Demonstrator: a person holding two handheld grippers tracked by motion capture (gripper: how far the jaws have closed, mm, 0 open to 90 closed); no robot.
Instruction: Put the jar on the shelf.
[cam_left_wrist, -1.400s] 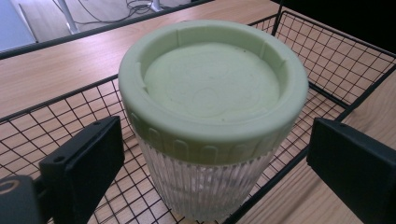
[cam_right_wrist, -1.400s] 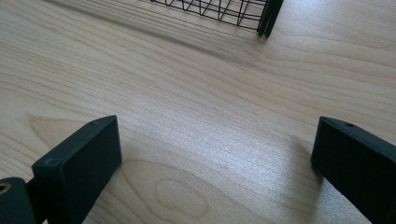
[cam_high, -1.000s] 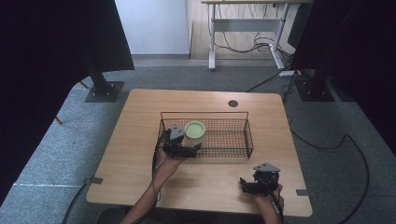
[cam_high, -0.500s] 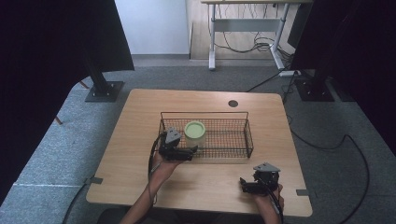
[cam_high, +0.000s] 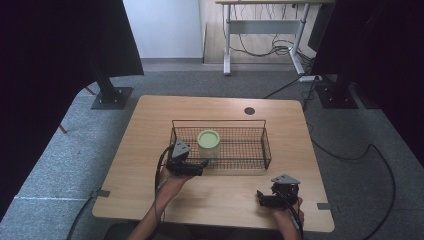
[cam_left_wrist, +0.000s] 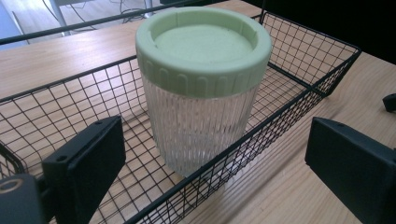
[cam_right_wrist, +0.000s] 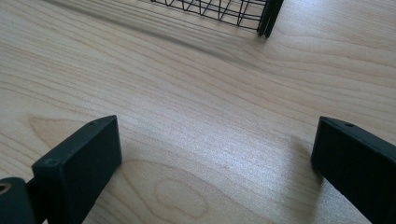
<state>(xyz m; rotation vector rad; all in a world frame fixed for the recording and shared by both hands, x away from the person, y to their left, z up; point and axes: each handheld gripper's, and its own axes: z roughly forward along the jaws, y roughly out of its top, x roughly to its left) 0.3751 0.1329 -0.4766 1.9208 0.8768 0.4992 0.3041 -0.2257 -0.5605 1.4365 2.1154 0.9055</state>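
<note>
Jar (cam_left_wrist: 203, 88) upright inside wire basket (cam_high: 260, 148), left end. Left gripper (cam_left_wrist: 215, 172) jaws wide apart, empty, at basket's near rim. Right gripper (cam_right_wrist: 215, 158) equally wide, empty, over bare table (cam_high: 220, 197) near front edge.

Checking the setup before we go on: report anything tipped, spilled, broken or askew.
Nothing stands out. The jar stands upright in the wire basket, its green lid seated level, and both open grippers, left and right, hold nothing.
</note>
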